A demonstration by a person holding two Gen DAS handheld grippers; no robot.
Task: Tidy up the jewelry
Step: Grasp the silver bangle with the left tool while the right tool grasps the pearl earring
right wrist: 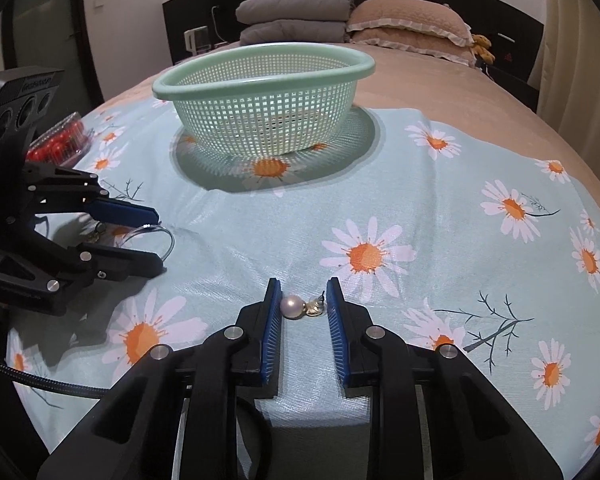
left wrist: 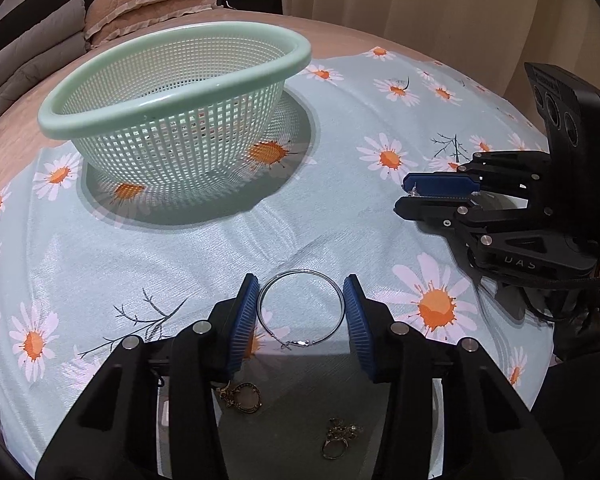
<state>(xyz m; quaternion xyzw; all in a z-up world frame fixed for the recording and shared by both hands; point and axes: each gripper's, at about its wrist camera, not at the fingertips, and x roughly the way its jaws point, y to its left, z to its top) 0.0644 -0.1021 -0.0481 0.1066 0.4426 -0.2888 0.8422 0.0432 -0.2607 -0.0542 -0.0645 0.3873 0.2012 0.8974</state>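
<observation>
1. Left wrist view: left gripper [left wrist: 302, 308] was half open, pads flanking the hoop earring [left wrist: 302, 308] flat on the daisy cloth [left wrist: 300, 216] near its front edge; contact unclear.
2. Right gripper [right wrist: 303, 306] was narrowed around the pearl earring [right wrist: 292, 306], not yet pinching.
3. Advice: close squarely, lift gently.
4. Green basket [left wrist: 172, 92] sat toward the cloth's far edge, likely the drop point.

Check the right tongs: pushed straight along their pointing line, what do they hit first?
Most likely the pearl earring, lying between the blue pads of the right tongs. They angle down, so next comes the daisy-print cloth. The green basket sits farther back, probably above that line.
</observation>
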